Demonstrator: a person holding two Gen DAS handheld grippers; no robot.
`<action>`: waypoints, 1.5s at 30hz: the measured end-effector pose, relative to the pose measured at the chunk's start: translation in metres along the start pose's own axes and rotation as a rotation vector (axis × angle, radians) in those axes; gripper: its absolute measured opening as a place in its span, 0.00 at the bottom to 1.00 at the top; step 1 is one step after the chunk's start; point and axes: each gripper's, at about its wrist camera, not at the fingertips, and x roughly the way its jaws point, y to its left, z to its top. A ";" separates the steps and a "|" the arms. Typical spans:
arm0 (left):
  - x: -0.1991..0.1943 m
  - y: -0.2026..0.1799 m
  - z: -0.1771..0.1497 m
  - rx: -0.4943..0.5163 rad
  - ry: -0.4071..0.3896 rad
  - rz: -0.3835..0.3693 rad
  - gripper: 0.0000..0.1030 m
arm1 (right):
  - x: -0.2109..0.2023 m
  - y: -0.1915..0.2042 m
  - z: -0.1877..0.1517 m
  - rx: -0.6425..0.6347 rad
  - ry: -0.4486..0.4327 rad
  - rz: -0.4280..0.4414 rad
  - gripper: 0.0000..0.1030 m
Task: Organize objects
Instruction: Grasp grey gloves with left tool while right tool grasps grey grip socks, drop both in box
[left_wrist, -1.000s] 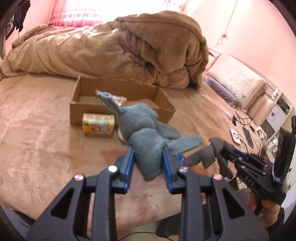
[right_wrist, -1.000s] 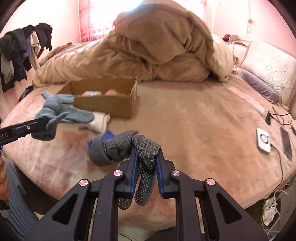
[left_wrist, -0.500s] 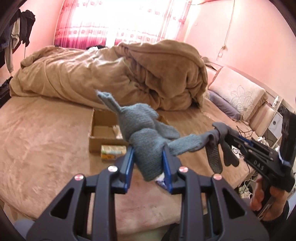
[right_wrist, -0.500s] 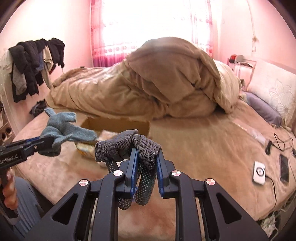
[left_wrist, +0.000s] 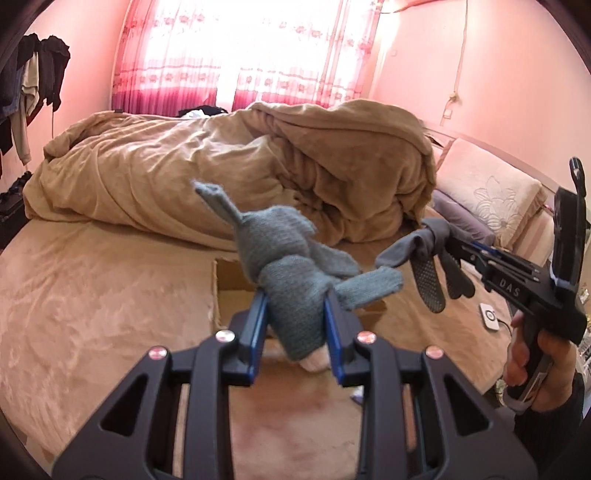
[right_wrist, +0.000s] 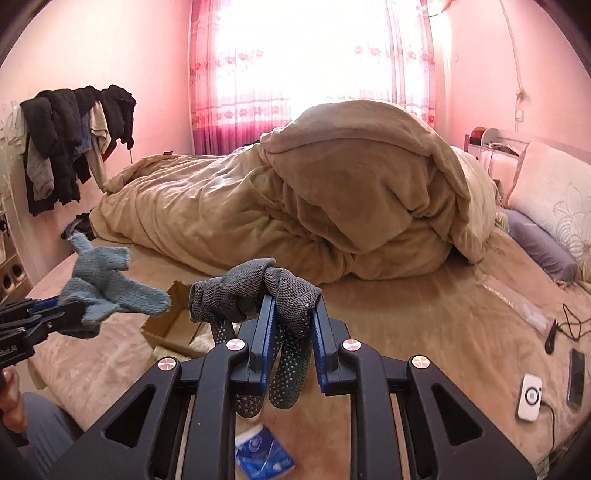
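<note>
My left gripper (left_wrist: 295, 332) is shut on a blue-grey knit glove (left_wrist: 291, 273) and holds it in the air above the bed. The glove also shows at the left of the right wrist view (right_wrist: 107, 288). My right gripper (right_wrist: 291, 339) is shut on a dark grey glove with grip dots (right_wrist: 258, 291); in the left wrist view that glove (left_wrist: 428, 254) hangs to the right. An open cardboard box (right_wrist: 173, 325) sits on the bed below both gloves, partly hidden; its edge shows in the left wrist view (left_wrist: 229, 280).
A heaped tan duvet (right_wrist: 332, 206) fills the back of the bed. Pillows (right_wrist: 554, 199) lie at right. A phone (right_wrist: 576, 376), a white charger (right_wrist: 530, 397) and cables sit at the right edge. A blue packet (right_wrist: 264, 454) lies below my right gripper. Clothes (right_wrist: 66, 144) hang at left.
Both grippers have risen well above the bed with their gloves; the box and bed surface now sit lower and farther away. The two gloves have come closer together.
</note>
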 end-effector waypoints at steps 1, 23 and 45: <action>0.005 0.003 0.003 0.002 0.000 0.004 0.29 | 0.005 0.000 0.002 -0.002 -0.001 -0.001 0.19; 0.170 0.047 -0.017 -0.025 0.222 0.052 0.32 | 0.168 0.004 -0.022 0.020 0.243 0.047 0.22; 0.096 0.037 -0.026 -0.071 0.141 0.180 0.70 | 0.107 0.011 -0.020 -0.029 0.190 -0.006 0.54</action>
